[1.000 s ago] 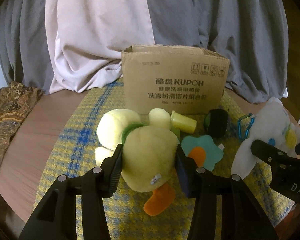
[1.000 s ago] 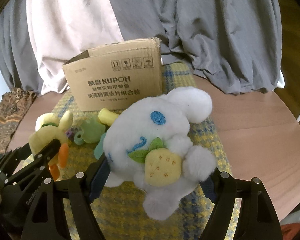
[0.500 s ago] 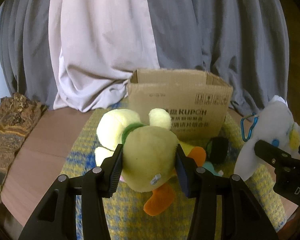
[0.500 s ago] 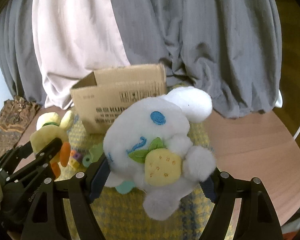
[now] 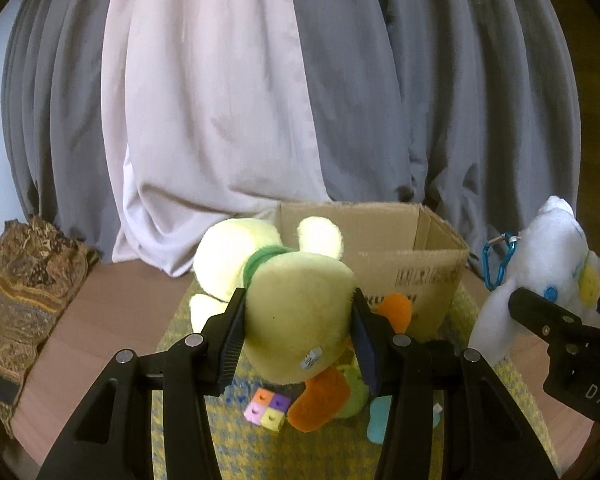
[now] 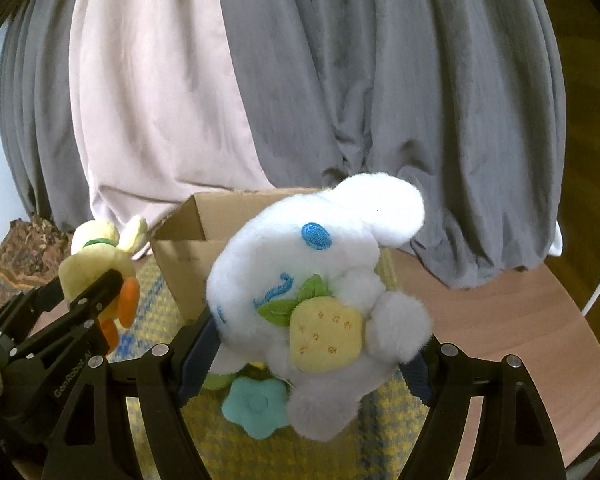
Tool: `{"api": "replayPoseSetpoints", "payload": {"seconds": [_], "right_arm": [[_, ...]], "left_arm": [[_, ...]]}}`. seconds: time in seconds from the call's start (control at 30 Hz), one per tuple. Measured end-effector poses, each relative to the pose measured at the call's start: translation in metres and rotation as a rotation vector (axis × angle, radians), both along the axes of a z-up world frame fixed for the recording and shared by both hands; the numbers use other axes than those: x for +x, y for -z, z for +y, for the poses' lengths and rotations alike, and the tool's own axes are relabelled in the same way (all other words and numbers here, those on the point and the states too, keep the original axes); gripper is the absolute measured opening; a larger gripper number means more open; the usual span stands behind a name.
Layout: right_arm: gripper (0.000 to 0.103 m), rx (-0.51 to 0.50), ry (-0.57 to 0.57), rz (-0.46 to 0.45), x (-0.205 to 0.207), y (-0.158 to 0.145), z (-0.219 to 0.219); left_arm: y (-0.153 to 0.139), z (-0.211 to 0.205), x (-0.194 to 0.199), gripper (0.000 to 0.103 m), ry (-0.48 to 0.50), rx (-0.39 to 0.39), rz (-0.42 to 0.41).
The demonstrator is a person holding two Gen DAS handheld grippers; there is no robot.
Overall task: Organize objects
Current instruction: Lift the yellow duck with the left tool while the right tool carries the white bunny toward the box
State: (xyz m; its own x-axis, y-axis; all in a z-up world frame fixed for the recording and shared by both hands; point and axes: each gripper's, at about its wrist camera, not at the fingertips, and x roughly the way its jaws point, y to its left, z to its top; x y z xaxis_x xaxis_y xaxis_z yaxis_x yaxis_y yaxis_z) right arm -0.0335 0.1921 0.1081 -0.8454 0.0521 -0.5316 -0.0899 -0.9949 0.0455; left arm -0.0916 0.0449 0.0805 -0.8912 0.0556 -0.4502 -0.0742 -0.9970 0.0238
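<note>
My left gripper (image 5: 298, 340) is shut on a yellow plush duck (image 5: 292, 304) with orange feet, held in the air in front of the open cardboard box (image 5: 412, 264). My right gripper (image 6: 304, 354) is shut on a white plush dog (image 6: 316, 264) with a yellow strawberry, also lifted, just in front of the box (image 6: 184, 240). In the left wrist view the dog (image 5: 540, 264) hangs at the far right; in the right wrist view the duck (image 6: 96, 256) is at the left.
A yellow and blue woven mat (image 5: 260, 452) covers the round wooden table (image 6: 500, 312). On it lie a small multicoloured cube (image 5: 267, 407), a teal flower toy (image 6: 256, 406) and a green toy (image 5: 354, 394). A blue carabiner (image 5: 500, 258) shows right of the box. Grey and pink curtains hang behind.
Both grippers have risen with their plush toys, so the box's open top now shows. The small cube and teal flower have come into view beneath the duck.
</note>
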Motion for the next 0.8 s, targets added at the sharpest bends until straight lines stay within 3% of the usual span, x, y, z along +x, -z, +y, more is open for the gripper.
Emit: {"api": "replayPoseSetpoints", "payload": {"seconds": [0.43, 0.8], "right_arm": [[0.078, -0.002, 0.004, 0.026, -0.038, -0.024, 0.003], [0.078, 0.001, 0.013, 0.022, -0.079, -0.04, 0.01]], "left_arm": [[-0.032, 0.001, -0.031, 0.048, -0.001, -0.012, 0.067], [-0.042, 0.007, -0.077, 0.048, 0.033, -0.007, 0.024]]}}
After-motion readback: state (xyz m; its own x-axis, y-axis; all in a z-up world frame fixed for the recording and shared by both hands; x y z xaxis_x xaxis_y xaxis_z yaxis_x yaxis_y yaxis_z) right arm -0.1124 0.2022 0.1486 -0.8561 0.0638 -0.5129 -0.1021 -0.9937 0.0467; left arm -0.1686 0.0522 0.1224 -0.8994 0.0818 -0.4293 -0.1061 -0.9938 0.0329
